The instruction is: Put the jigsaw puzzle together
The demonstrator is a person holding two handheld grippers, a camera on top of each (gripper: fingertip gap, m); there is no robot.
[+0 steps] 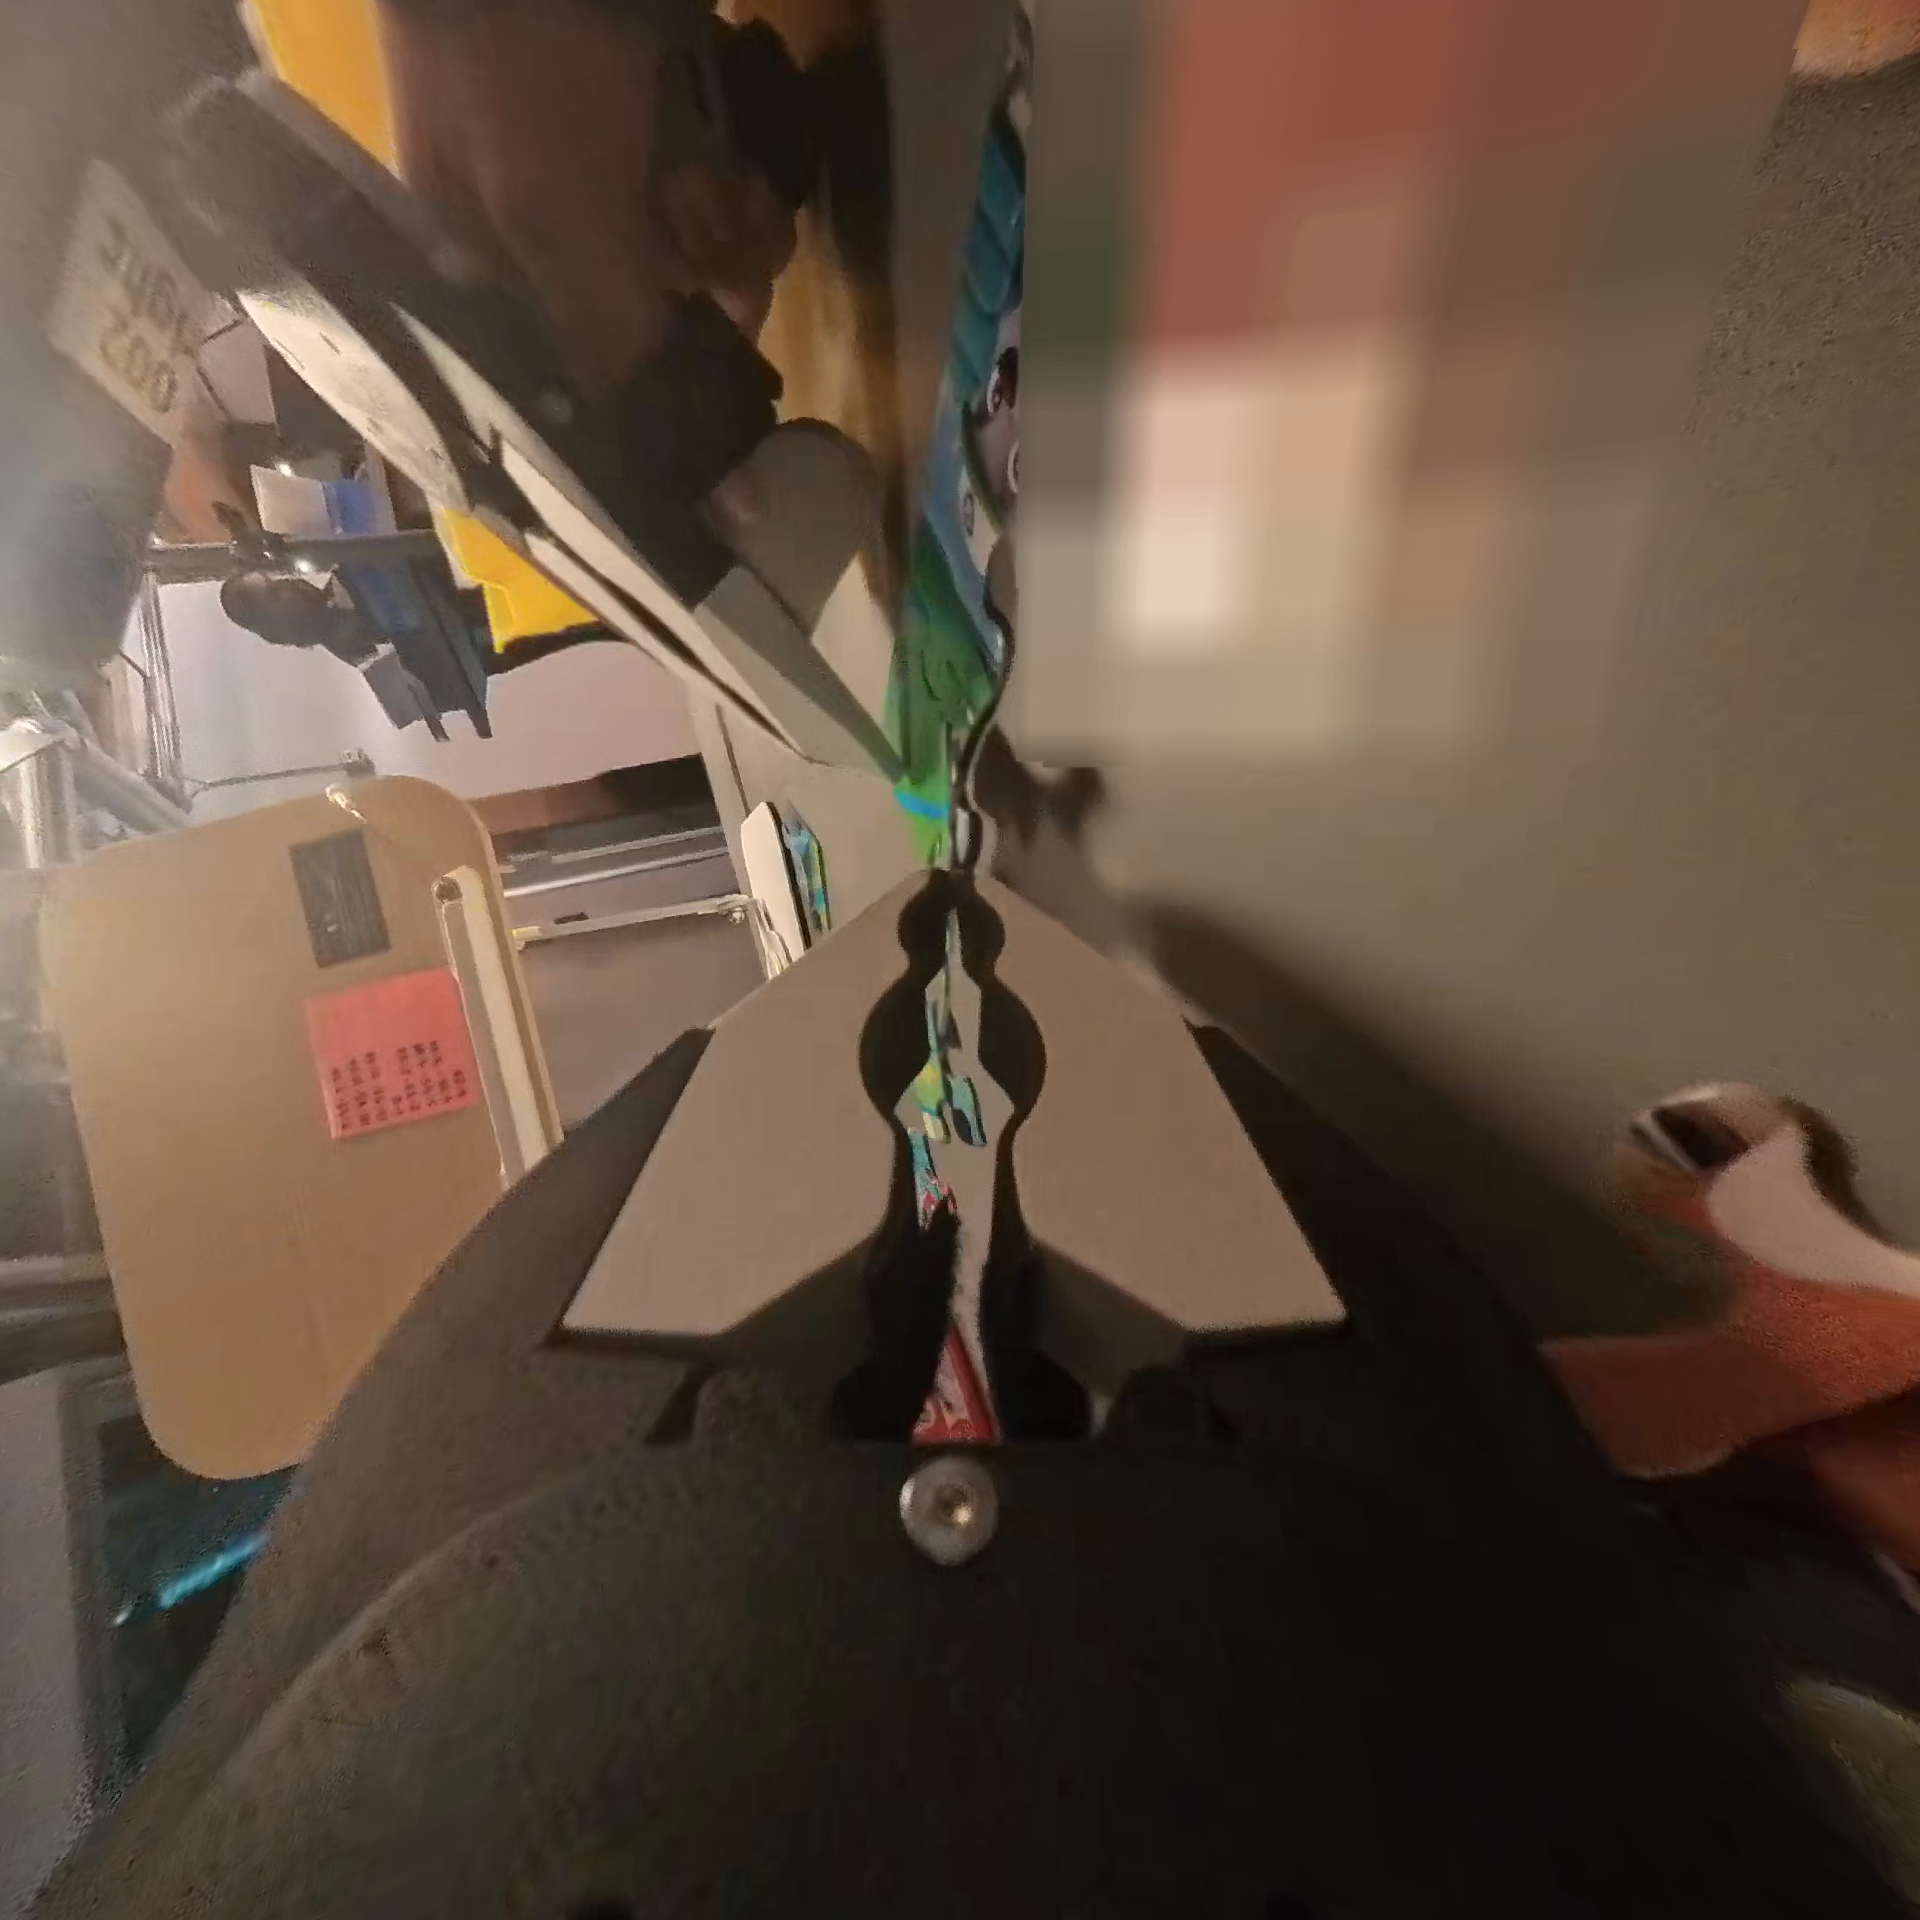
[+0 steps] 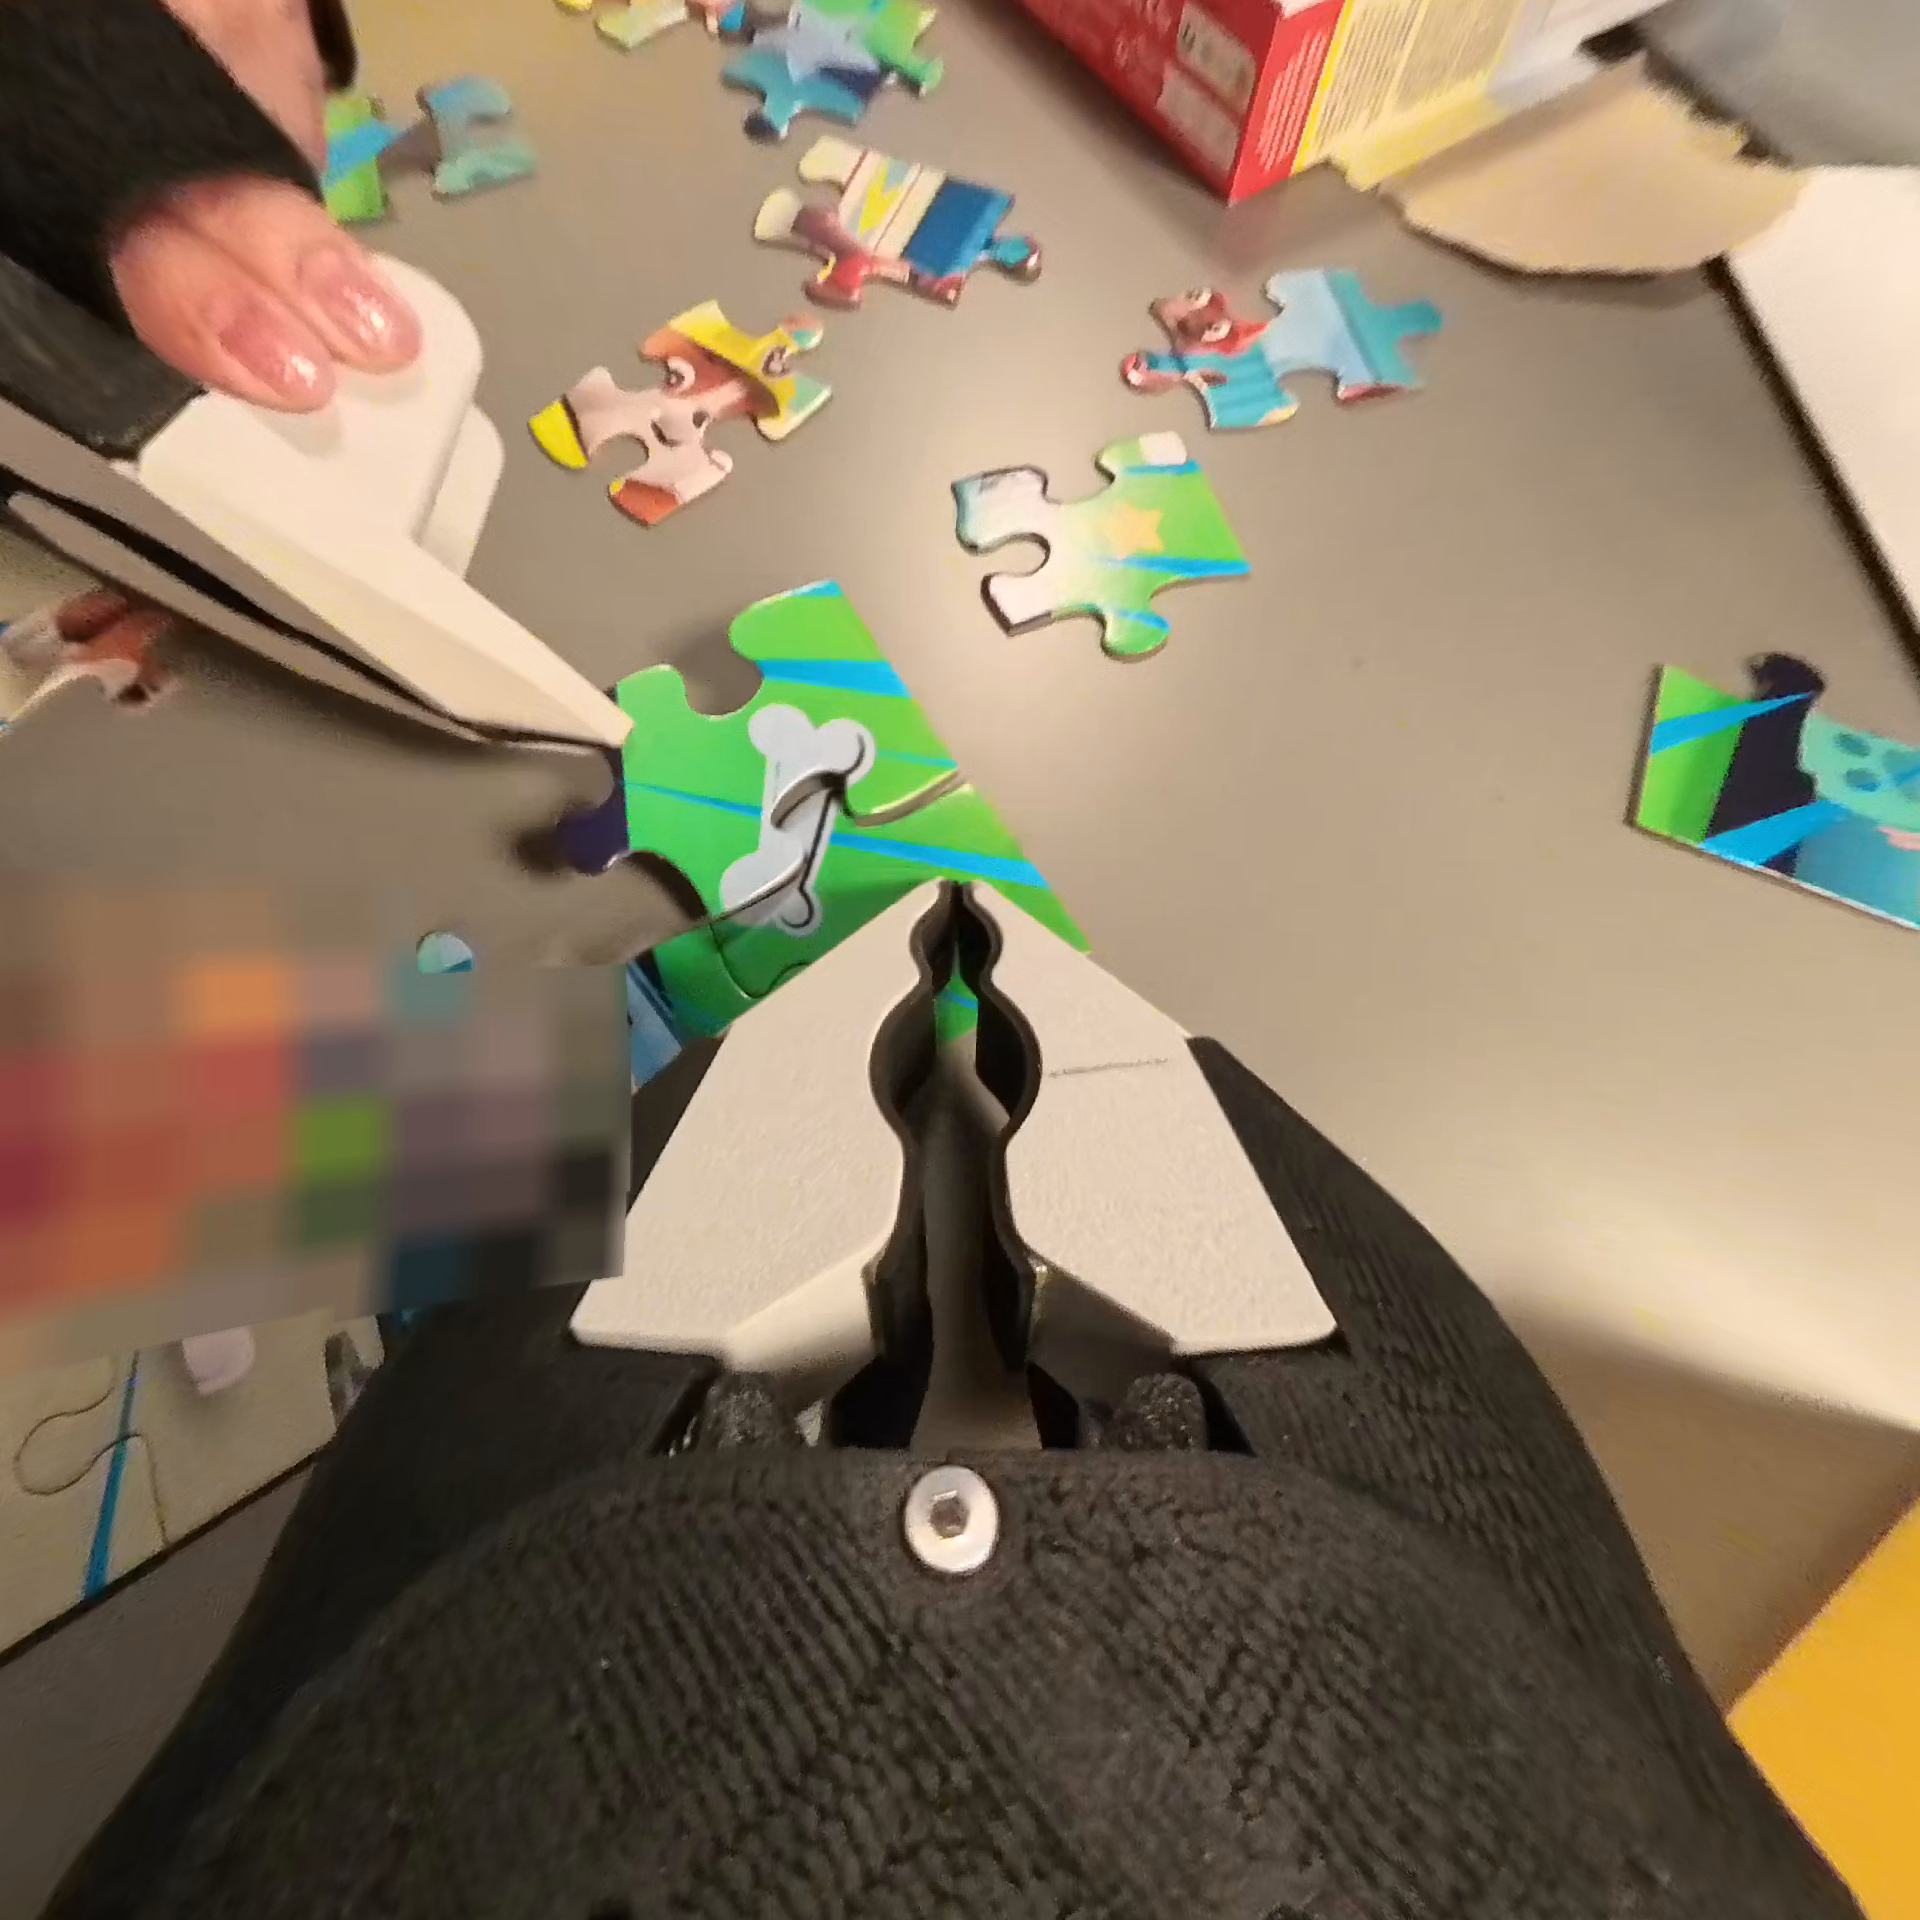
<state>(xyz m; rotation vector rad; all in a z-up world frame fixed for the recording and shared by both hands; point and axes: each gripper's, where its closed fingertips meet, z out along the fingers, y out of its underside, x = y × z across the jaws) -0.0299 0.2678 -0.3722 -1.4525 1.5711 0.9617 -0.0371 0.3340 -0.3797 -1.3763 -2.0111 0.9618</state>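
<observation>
Gripping joined green puzzle pieces (image 2: 831, 790): both clenched hand-held grippers, left (image 2: 623, 732); right (image 2: 954, 891).

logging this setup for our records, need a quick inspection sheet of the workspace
surface: grey table, flat and matte
job's things: two green puzzle pieces, interlocked at a bone picture, seam not flush
clutter: loose puzzle pieces scattered; partly built section at right; red box at the far edge
grippers: left gripper shut on the upper green piece's edge, a hand on it; right gripper shut, tips at the lower green piece, contact unclear
cables: nothing seen
surroundings: tan board with a red sticker; yellow surface at lower right
</observation>
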